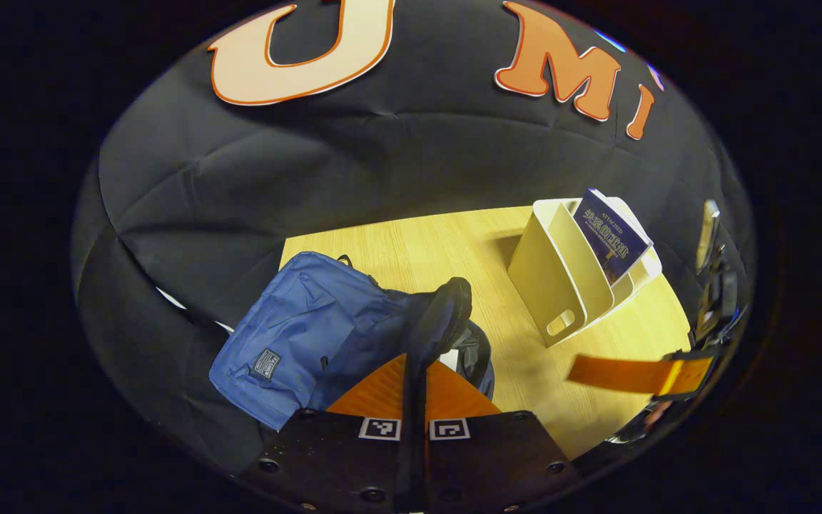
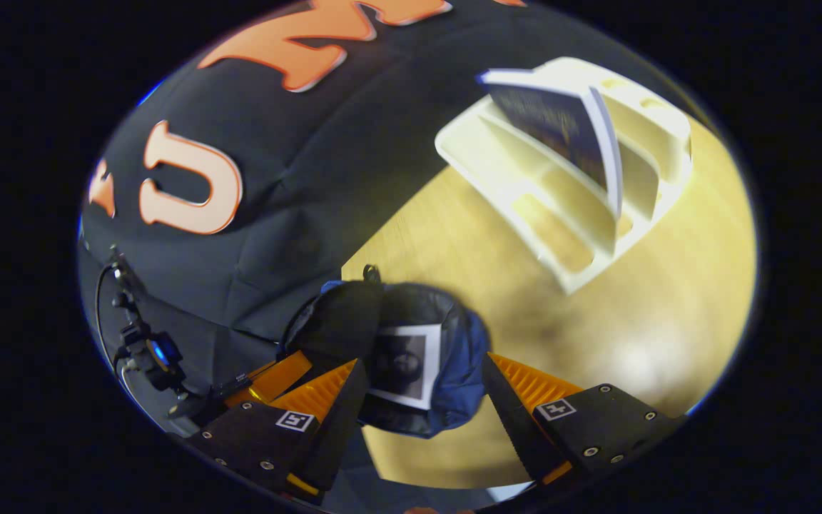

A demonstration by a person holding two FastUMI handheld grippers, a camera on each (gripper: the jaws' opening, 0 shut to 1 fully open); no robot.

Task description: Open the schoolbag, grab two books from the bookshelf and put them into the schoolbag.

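The blue schoolbag (image 1: pixel 297 335) lies on the wooden table (image 1: pixel 439 243), its mouth held wide. My left gripper (image 1: pixel 415 382) is shut on the bag's black zipped rim (image 1: pixel 447 307) and holds it up. In the right gripper view a book with a grey cover (image 2: pixel 405 364) sits inside the open schoolbag (image 2: pixel 464 385). My right gripper (image 2: pixel 425 396) hovers open just above it, fingers on either side and touching nothing. The white bookshelf rack (image 1: pixel 557 278) (image 2: pixel 554 193) stands to the right and holds a dark blue book (image 1: pixel 611 239) (image 2: pixel 561 125) leaning upright.
The right gripper's finger (image 1: pixel 628 375) reaches in from the right edge of the left gripper view. A stand with cables (image 2: pixel 143 350) is at the left against the black cloth wall. Bare table (image 2: pixel 668 307) lies between bag and rack.
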